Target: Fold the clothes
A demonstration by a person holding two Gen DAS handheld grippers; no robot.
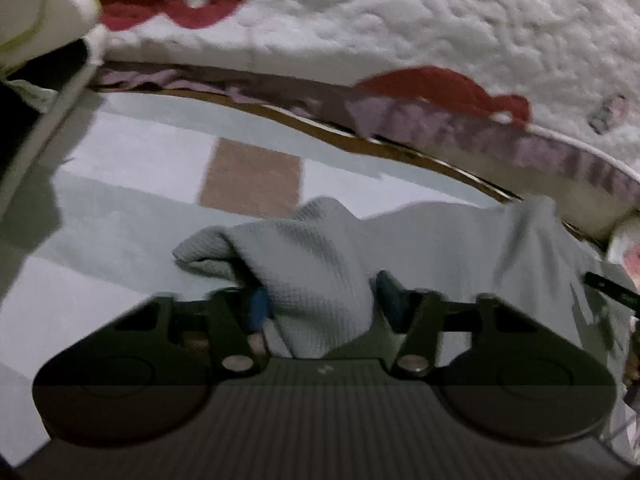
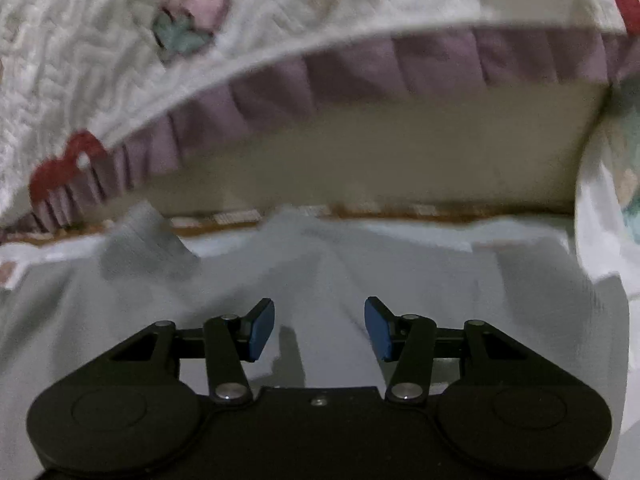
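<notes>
Ahead, across the far side of both views, I see the bed (image 1: 460,12) with its white quilted cover (image 2: 80,60), red flower patches and a purple frill (image 2: 360,68) along the edge. Below it on the floor lies a pale mat (image 1: 132,160) in light blue and white blocks with one brown square (image 1: 252,176). On that mat, near me, lies the light grey garment (image 1: 320,248), a waffle-textured knit, crumpled and stretching from my left claw across to the right. In the right wrist view the same cloth fills the whole near ground, blurred, with one corner lifted at far left.

My left claw (image 1: 320,300) grips a bunched fold of the garment; the cloth fills the space between the blue pads (image 1: 260,308) and spills over them. My right claw (image 2: 320,328) stands at a middling width above the cloth, its blue pads apart with nothing pinched between them.
</notes>
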